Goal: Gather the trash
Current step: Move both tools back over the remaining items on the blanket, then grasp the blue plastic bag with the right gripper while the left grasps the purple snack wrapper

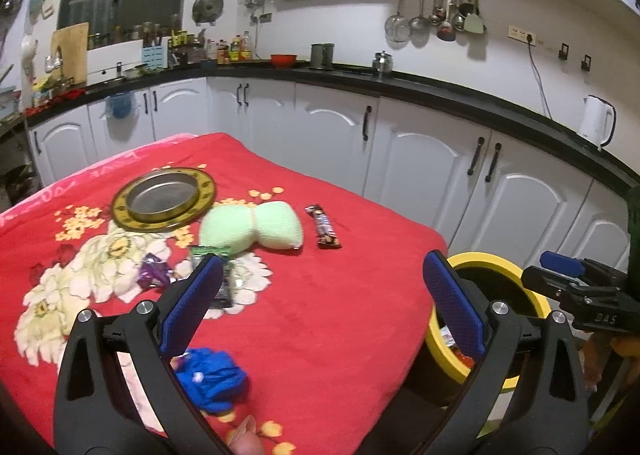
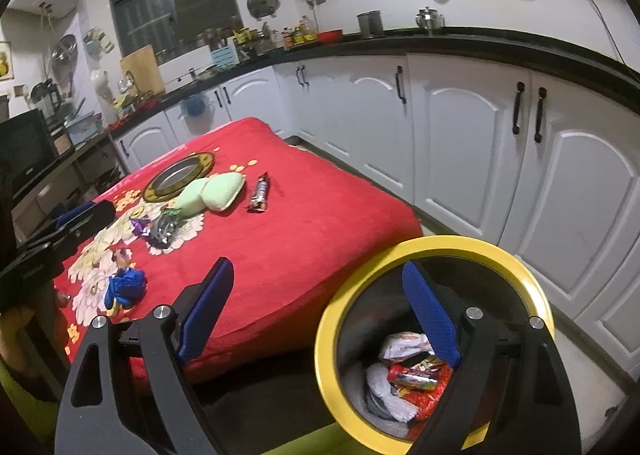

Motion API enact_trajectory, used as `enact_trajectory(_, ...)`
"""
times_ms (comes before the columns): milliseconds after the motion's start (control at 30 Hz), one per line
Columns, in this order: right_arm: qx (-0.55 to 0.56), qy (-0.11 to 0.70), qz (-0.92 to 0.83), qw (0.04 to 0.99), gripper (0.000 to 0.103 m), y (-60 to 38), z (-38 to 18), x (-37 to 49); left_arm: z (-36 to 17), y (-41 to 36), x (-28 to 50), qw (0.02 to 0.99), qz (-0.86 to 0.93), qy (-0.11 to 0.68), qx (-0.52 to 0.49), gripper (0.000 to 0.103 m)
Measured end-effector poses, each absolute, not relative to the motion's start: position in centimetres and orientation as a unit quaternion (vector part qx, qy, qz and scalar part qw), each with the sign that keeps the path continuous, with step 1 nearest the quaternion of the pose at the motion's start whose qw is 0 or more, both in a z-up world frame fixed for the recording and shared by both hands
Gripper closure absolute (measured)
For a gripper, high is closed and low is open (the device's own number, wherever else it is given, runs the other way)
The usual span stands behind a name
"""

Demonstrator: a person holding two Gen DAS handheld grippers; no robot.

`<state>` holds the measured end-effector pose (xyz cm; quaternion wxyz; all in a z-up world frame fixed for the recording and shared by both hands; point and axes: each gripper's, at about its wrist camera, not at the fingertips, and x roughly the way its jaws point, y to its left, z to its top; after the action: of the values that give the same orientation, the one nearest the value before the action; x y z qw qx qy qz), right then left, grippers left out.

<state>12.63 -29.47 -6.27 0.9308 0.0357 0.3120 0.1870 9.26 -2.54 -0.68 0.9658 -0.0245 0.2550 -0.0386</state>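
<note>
In the left wrist view, the left gripper [image 1: 322, 287] is seen with its jaws spread wide and nothing between them, hung over the near part of the table [image 1: 340, 295], which is covered by a red flowered cloth. The remaining trash is spread across it: a blue wrapper [image 1: 212, 379] near the near edge under the left finger, a purple wrapper [image 1: 154, 270] and a dark wrapper [image 1: 224, 287] toward the left edge, and a candy bar [image 1: 326, 226] nearer the far edge. A green sponge [image 1: 252, 229] and a metal dish [image 1: 164, 199] are also seen there; these are judged not to be trash. The bin [image 1: 480, 259], yellow-rimmed, stands on the floor just beside the table's right edge, and the right gripper [image 1: 568, 275] is seen above it. In the right wrist view, the right gripper [image 2: 320, 303] is shown wide open and empty, straddling the bin's [image 2: 400, 251] rim, with wrappers already lying inside. The blue wrapper [image 2: 126, 289] and candy bar [image 2: 260, 191] are still on the table [image 2: 300, 255]. A drop is judged to be finished and a fresh pick to be in hand; the next move calls for one open gripper to be lowered around a wrapper, most readily the blue one, and closed on it.
</note>
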Motion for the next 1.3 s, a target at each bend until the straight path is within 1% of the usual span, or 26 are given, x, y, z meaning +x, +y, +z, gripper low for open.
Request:
enact_trajectory(700,-0.002,0.315,0.277,0.908,0.019,-21.2,-5.4,11.9,0.0,6.1,8.5,0.963,0.031,0.26,-0.059,0.011)
enact_trajectory(1133,-0.043,0.333,0.366,0.868,0.02,-13.6,-6.7,11.3,-2.0,12.2,8.9,0.94,0.073,0.305,-0.135,0.011)
enact_trajectory(1267,-0.061,0.342,0.398,0.849,0.028,-11.0,-7.6,11.2,-3.2,13.7,9.1,0.926,0.071,0.33,-0.171,0.022)
enact_trajectory(1300,-0.064,0.345,0.403,0.845,0.03,-10.4,-7.9,11.1,-3.8,14.2,9.2,0.92,0.067,0.339,-0.185,0.026)
